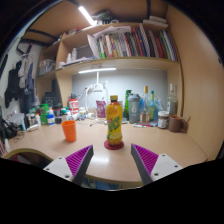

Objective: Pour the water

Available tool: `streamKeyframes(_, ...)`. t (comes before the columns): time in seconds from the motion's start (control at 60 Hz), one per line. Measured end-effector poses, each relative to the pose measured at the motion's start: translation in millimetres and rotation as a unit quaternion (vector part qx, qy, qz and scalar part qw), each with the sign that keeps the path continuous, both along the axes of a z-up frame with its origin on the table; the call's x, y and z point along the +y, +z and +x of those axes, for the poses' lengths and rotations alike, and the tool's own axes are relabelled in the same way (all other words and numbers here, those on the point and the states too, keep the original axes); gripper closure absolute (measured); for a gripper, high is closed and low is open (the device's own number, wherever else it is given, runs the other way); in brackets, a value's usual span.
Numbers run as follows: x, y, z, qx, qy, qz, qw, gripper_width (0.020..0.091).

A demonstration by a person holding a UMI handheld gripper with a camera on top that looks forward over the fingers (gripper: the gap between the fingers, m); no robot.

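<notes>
Reading from left to right, we first meet a cluster of small bottles and jars [40, 116] at the back of the wooden desk [100, 160], pushed towards the wall, we judge, to keep the working surface free. Next comes an orange cup [69, 130], standing upright and alone on the desk, well apart from the fingers; we take it to be the likely receiver of the water, placed within reach of the pour. At centre stands a tall bottle [115, 122] with a yellow-green label and red base, upright, just ahead of the gripper [113, 160] and in line with the gap between its fingers. We read this alignment as an approach for a grasp not yet made. The fingers [78, 160] are spread wide, their purple pads facing inward, touching nothing. To the right, further bottles and jars [150, 110] line the wall. Above, a shelf of books [130, 42] sits under a strip lamp [88, 16], clear of the task.
</notes>
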State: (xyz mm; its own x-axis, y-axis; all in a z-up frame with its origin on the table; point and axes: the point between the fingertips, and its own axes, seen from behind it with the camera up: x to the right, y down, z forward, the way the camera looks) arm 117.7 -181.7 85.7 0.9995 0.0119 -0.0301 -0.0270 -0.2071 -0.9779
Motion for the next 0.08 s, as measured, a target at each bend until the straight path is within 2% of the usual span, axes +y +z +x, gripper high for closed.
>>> streamKeyframes(0.083, -28, 5, -14, 0.022, 0.013, 0.007, 1.0, 0.0264)
